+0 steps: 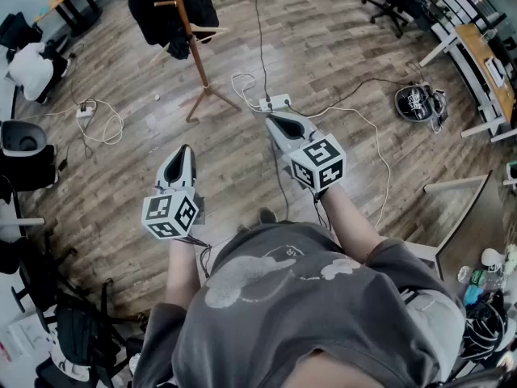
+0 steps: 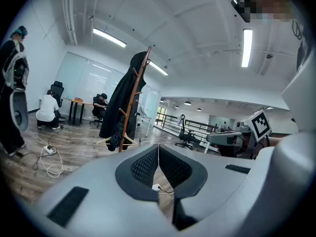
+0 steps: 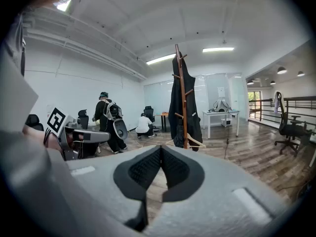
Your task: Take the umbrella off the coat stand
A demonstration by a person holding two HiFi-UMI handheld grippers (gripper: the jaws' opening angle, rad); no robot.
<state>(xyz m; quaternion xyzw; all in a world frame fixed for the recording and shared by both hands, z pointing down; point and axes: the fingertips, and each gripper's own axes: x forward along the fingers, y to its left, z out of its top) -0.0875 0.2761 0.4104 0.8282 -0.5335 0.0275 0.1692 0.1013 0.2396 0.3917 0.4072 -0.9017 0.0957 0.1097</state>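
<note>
The umbrella does not show on the brown wooden coat stand (image 3: 180, 83), far ahead of both closed, empty jaws; grabbing the black coat (image 3: 192, 112) could tip it.

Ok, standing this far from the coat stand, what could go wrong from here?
The white cables and a power strip lie on the floor before the coat stand: a trip risk. A dark coat drapes the stand and no umbrella can be made out, so a grab might snag the coat. Left gripper and right gripper are both shut.
</note>
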